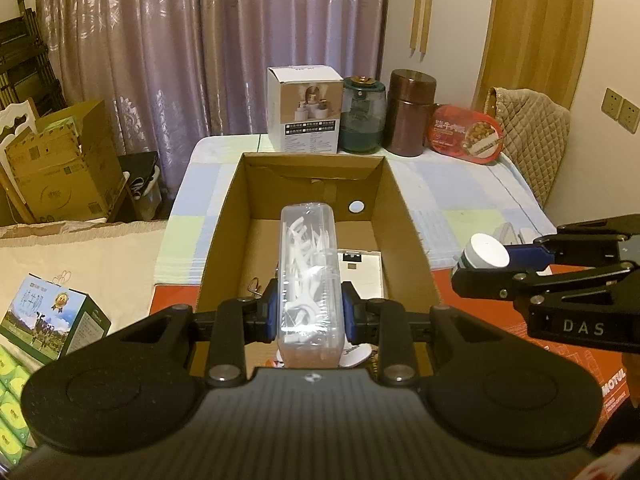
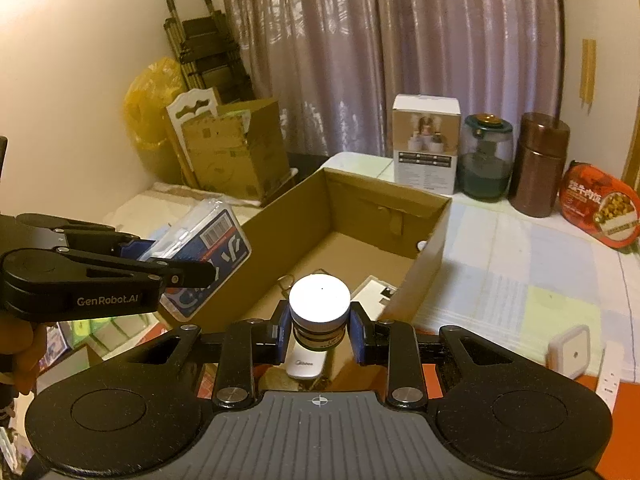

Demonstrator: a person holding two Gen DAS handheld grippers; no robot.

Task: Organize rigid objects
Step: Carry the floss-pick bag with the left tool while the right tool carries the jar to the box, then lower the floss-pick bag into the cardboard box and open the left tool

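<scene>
Left gripper [image 1: 308,312] is clamped on a clear rectangular plastic case of white floss picks [image 1: 308,276]; blue pads [image 1: 272,312] press its two long sides near the rear end. Right gripper [image 2: 320,330] is clamped on a small dark jar with a white round lid [image 2: 319,304], pads on the body just under the lid. Both are held in the air above the near end of the open brown cardboard box [image 1: 224,216] on the pastel checked tablecloth [image 1: 472,200].

Case orientation: long axis runs along the left gripper's fingers, pointing away from the camera toward the box's far wall, front end tipped slightly down. In the right wrist view its labelled barcode face shows, so the case sits on edge. Jar: axis roughly upright, lid up toward the camera.

Risks, as judgement:
- Case is gripped only near one end, most of its length sticking out forward; smooth plastic could pivot or slide out between the pads.
- Releasing from this height, it could land on the flat white card-like item [image 1: 360,276] or the metal key ring [image 1: 254,284] already on the box floor, or bounce.
- The grippers are near each other over one box; lowering both together could knock them together or catch the near rim.
- Jar is round and could roll on landing if it tips.
</scene>
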